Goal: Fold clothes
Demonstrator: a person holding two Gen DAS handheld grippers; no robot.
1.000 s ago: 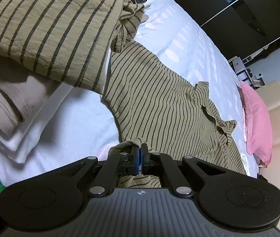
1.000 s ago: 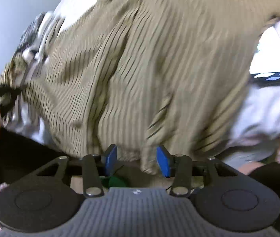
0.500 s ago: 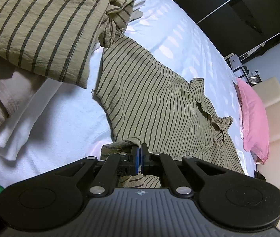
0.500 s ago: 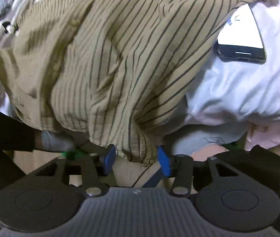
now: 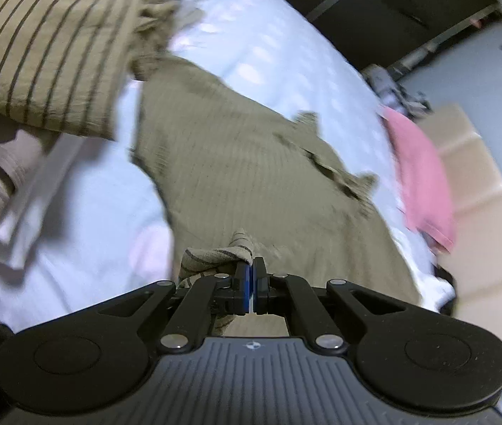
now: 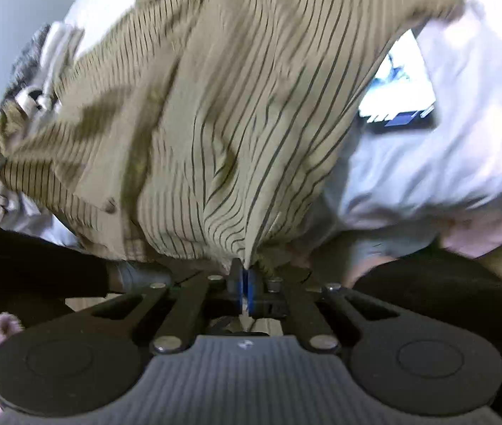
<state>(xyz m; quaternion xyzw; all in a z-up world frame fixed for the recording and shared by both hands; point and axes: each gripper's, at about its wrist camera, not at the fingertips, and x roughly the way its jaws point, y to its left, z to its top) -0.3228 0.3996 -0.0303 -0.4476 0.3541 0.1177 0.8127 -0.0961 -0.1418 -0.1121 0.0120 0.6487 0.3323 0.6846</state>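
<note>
Both our grippers pinch the striped shirt's hem: left gripper (image 5: 251,276), right gripper (image 6: 245,276), shirt (image 5: 244,163). Thin bites; lifting unevenly could slip one corner.

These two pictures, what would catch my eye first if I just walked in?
A big olive striped shirt spread across a white bed, its near hem pinched at the bottom of each view: the left gripper and the right gripper both have their jaws shut on the fabric. A pink cloth lies at the bed's right edge, and a lit phone rests on the white bedding.
</note>
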